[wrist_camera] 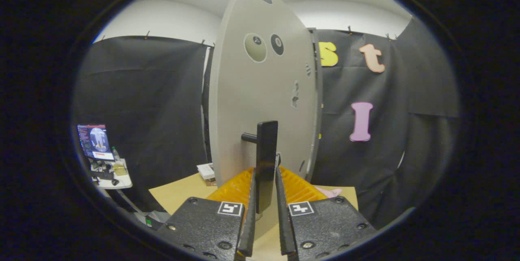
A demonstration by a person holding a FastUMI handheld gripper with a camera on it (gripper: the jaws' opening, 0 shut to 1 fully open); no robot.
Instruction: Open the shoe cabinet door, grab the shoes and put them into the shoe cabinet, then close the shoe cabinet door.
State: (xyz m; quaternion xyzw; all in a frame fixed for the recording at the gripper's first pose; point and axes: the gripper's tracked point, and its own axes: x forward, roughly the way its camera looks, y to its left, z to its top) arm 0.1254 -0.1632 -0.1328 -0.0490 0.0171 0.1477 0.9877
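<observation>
The gripper [266, 169] is clamped on the dark handle [266, 159] of the pale shoe cabinet door [264, 102], which is seen swung open, edge-on, above the tan surface [178, 196].

The cabinet door [264, 102] looked like smooth, matt painted board. Its handle [267, 163], clamped between the gripper [265, 171] fingers, seemed glossy dark plastic or metal. Below the door, the tabletop [178, 196] appeared matt, pale wood.

My tool [265, 173] grips the door handle [266, 163].
Both fingers [249, 212] press close on its flat bar, pointing straight ahead and level.
</observation>
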